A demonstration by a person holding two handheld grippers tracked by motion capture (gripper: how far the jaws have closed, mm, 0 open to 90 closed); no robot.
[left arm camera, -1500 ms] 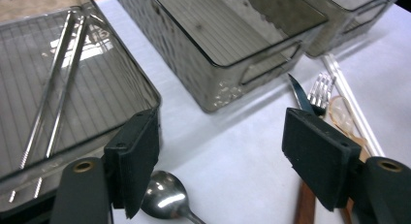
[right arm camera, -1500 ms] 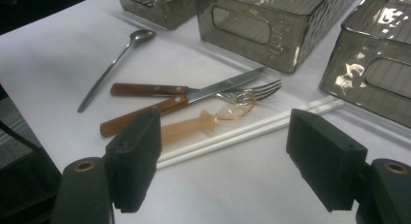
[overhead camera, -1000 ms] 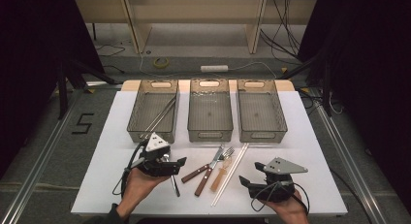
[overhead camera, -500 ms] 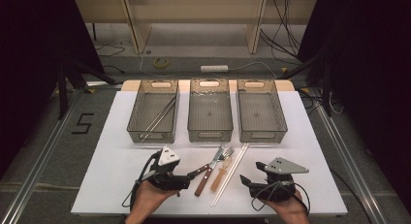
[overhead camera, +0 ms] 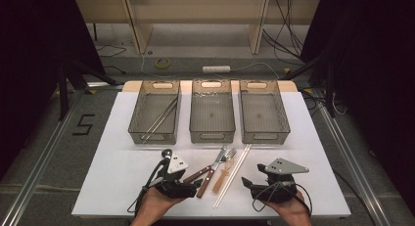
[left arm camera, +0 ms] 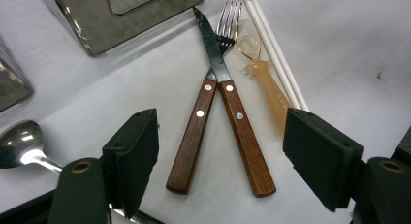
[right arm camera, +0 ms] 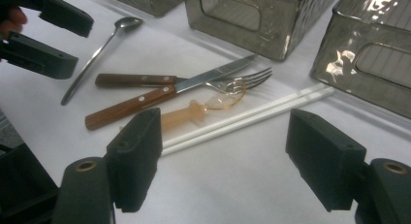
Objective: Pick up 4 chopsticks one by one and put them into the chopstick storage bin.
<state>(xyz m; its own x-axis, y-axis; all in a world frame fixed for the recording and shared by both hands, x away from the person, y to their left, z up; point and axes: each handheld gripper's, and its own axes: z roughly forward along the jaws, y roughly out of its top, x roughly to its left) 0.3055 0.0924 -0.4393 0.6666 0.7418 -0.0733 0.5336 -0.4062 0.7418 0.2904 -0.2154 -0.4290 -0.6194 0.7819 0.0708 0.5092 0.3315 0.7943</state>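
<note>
High view is showing the left gripper (overhead camera: 188,179) hovering low over the white worktop (overhead camera: 122,152) at the near edge, just left of a small heap of cutlery, while the right gripper (overhead camera: 247,183) is resting near the same edge on the far side of that heap. In the left gripper view the jaws are standing wide apart with nothing between the pads, and they are framing the wooden handles of the knife (left arm camera: 232,103) and the fork (left arm camera: 203,103). Those two are crossing each other, the knife blade lying over the fork's neck. Just beside them an amber plastic spoon (left arm camera: 266,83) is lying, and touching it on the outer side is a pair of white chopsticks (left arm camera: 271,40). A metal spoon (left arm camera: 22,144) is lying on the worktop outside the left jaw. In the right gripper view the right jaws are also standing apart and holding nothing, pointing at the chopsticks. Beyond the cutlery three grey trays (overhead camera: 212,113) are sitting in a row; the left tray (overhead camera: 138,119) is holding metal chopsticks (overhead camera: 161,119).
</note>
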